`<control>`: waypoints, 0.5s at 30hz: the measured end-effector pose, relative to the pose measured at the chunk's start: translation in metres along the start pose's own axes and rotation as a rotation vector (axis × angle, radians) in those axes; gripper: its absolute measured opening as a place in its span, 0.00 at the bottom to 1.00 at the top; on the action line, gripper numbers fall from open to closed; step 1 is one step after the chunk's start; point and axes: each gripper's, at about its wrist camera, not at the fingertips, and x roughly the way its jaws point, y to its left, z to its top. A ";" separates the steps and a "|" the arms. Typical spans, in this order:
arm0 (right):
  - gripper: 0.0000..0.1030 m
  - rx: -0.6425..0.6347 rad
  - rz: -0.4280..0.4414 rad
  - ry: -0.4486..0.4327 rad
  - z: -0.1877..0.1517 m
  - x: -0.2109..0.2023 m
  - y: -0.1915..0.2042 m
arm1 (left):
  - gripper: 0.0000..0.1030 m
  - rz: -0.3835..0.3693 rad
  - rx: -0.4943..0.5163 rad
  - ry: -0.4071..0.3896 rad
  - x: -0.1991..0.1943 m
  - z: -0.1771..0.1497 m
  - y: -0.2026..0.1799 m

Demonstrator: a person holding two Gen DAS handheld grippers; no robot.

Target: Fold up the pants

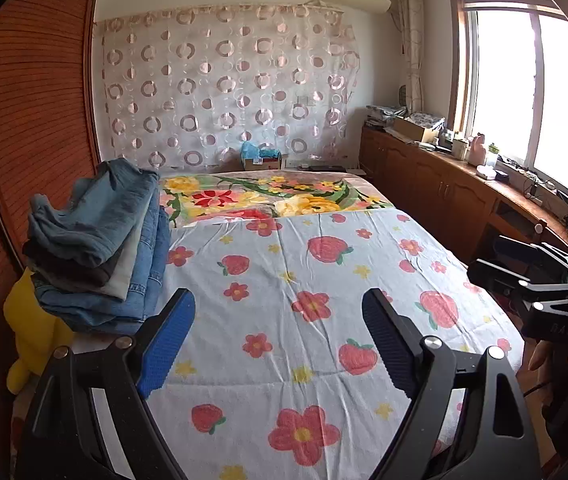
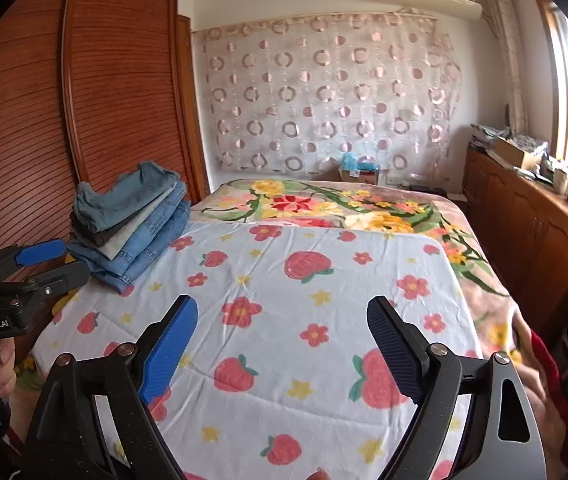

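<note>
A stack of folded pants (image 1: 100, 248), mostly blue denim with a dark pair in between, lies on the left edge of the bed; it also shows in the right wrist view (image 2: 132, 224). My left gripper (image 1: 280, 320) is open and empty above the strawberry-print sheet (image 1: 304, 272), just right of the stack. My right gripper (image 2: 284, 328) is open and empty above the same sheet (image 2: 304, 280). The left gripper also shows at the left edge of the right wrist view (image 2: 44, 260), and the right gripper at the right edge of the left wrist view (image 1: 532, 280).
A wooden wardrobe (image 1: 32, 120) stands left of the bed. A yellow plush toy (image 1: 32, 328) sits below the stack. A floral blanket (image 1: 276, 196) covers the far bed. A wooden cabinet (image 1: 444, 184) with clutter runs along the window on the right.
</note>
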 end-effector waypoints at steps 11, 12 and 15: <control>0.86 0.037 -0.055 -0.058 0.000 -0.046 0.014 | 0.84 0.006 0.007 -0.041 -0.033 0.012 -0.004; 0.86 0.036 -0.062 -0.064 0.000 -0.051 0.018 | 0.84 0.006 0.008 -0.048 -0.036 0.014 -0.005; 0.86 0.025 -0.072 -0.078 0.001 -0.058 0.020 | 0.84 0.004 0.009 -0.060 -0.044 0.017 -0.008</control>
